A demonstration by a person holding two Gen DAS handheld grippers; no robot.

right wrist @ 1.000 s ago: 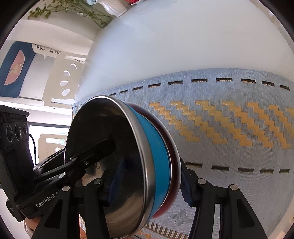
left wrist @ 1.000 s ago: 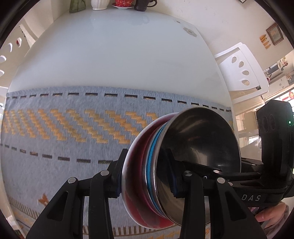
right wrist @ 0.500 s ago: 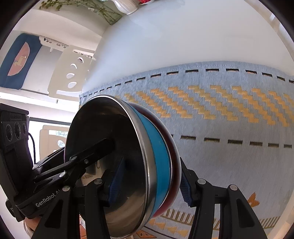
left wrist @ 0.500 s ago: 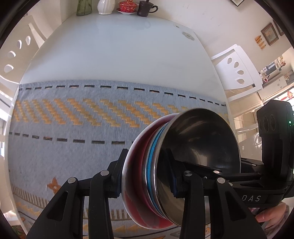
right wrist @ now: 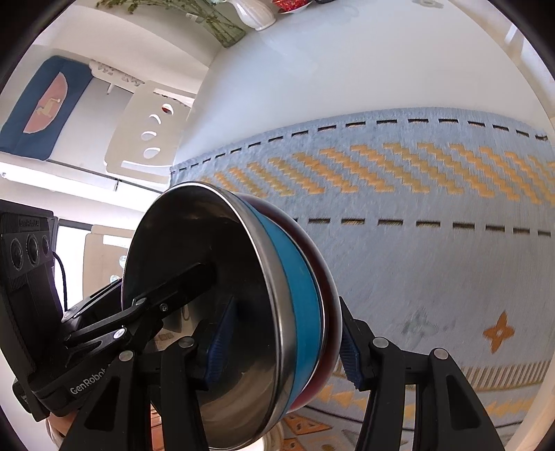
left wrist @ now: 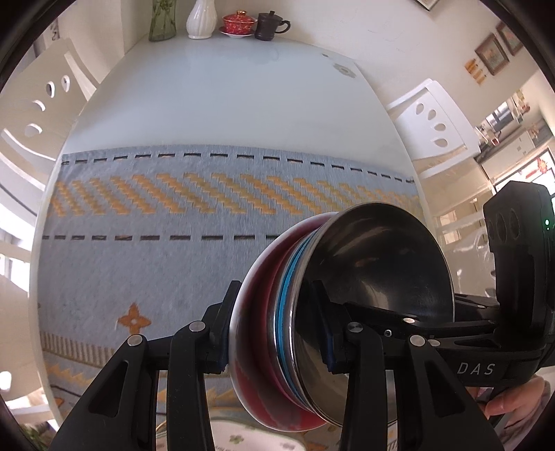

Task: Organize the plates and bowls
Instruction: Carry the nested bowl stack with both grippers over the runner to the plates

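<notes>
Bowls nested in a stack (left wrist: 341, 312), lower centre-right of the left wrist view and lower centre-left of the right wrist view (right wrist: 242, 312): steel bowl (left wrist: 378, 274) innermost, blue bowl (right wrist: 298, 305) showing only as a band behind its rim, dark red bowl (left wrist: 256, 333) outermost. Held on edge above a blue-grey woven cloth (left wrist: 173, 263) with orange zigzags. Clamped from both sides: left gripper (left wrist: 275, 333) with one pad inside the steel bowl and the other against the red outside; right gripper (right wrist: 281, 341) gripping the opposite rim the same way. Pad faces mostly hidden by the bowl walls. How many bowls lie between steel and red, hard to tell; only coloured edges visible. Lower part of the stack cut by the gripper frames.

White table (left wrist: 222, 97) bare beyond the cloth. At the far edge, top of the left view: green glass vase (left wrist: 162, 20), white vase (left wrist: 202, 19), red lidded cup (left wrist: 239, 23) on a saucer, dark mug (left wrist: 269, 27). White chairs (left wrist: 433, 118) at either side. Fingers of a person's hand (left wrist: 513, 402) just visible at lower right. Patterned dish at bottom edge, mostly cut off and blurred.
</notes>
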